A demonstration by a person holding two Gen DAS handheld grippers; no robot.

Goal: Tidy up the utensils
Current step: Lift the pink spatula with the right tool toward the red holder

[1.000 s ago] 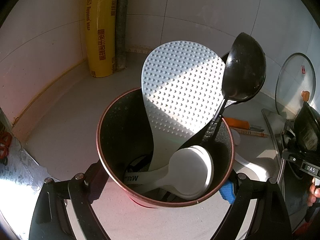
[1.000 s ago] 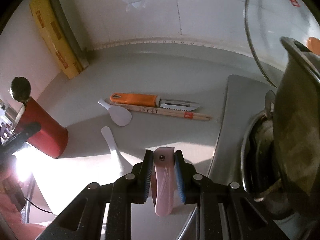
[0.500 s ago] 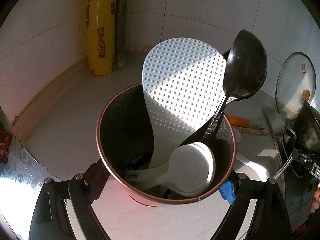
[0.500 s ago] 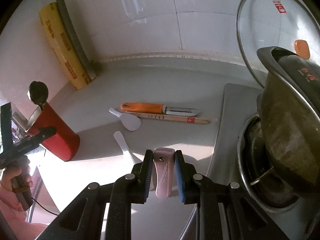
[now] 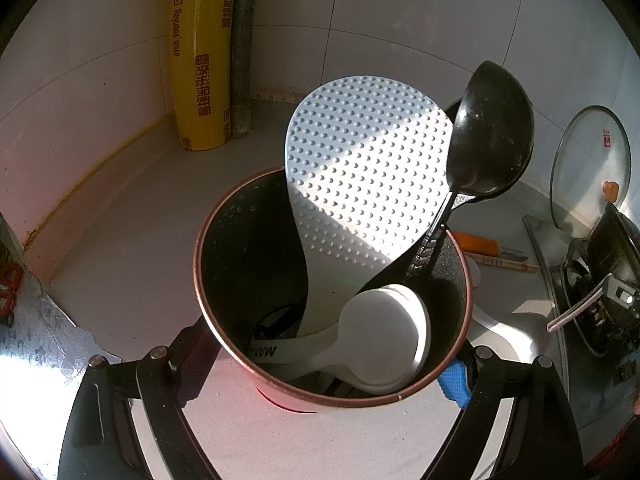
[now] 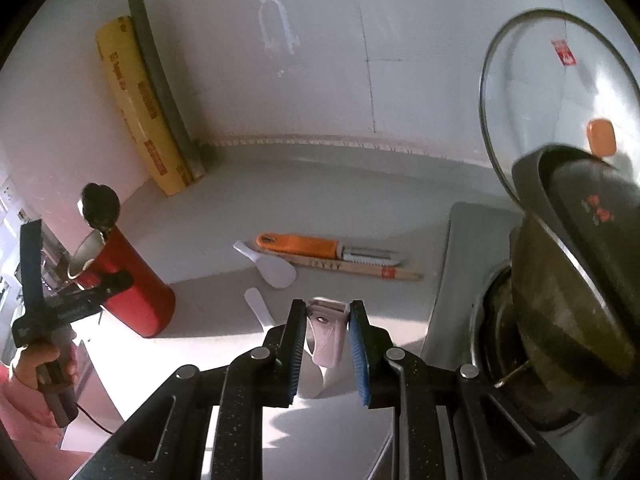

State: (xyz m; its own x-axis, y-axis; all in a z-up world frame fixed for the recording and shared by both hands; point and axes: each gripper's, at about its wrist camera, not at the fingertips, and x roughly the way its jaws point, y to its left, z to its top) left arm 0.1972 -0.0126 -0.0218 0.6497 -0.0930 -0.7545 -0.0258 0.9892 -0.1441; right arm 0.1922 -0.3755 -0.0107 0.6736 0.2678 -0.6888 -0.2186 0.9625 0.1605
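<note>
The left hand-held gripper [image 5: 332, 376] is clasping the red utensil holder [image 5: 332, 394] at lower centre, while the right hand-held gripper [image 6: 326, 344] is pinching a pink peeler [image 6: 327, 336] above the counter [image 6: 360, 208].

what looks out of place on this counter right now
Several utensils lie loose on the counter rather than in the red holder: an orange-handled peeler, chopsticks, and a white spoon. A black ladle leans out over the holder's rim.
</note>
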